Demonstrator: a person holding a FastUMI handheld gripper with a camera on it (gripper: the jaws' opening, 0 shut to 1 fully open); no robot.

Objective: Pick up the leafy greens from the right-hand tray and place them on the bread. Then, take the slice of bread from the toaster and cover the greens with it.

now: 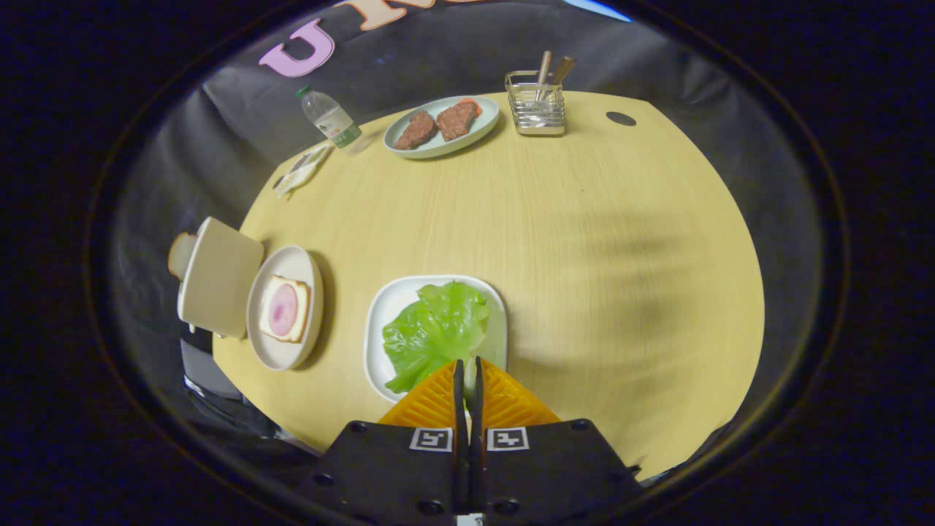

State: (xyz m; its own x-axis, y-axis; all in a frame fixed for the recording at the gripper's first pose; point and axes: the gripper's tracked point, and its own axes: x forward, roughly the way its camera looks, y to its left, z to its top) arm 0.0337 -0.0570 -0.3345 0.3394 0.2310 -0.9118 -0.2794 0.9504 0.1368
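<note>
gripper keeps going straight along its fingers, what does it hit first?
Likely the lettuce leaf on the white square tray, just ahead of the gripper, whose fingers are nearly closed on nothing. Height above it is unclear.

A pale yellow wood-grain table with a rounded outline carries everything. Near its far right corner is a small dark round hole in the top. Soft grey shadows lie in bands across the table's right half. Behind the far edge and down both sides hangs a wrinkled black cloth wall. Lighting is even and dim.
</note>
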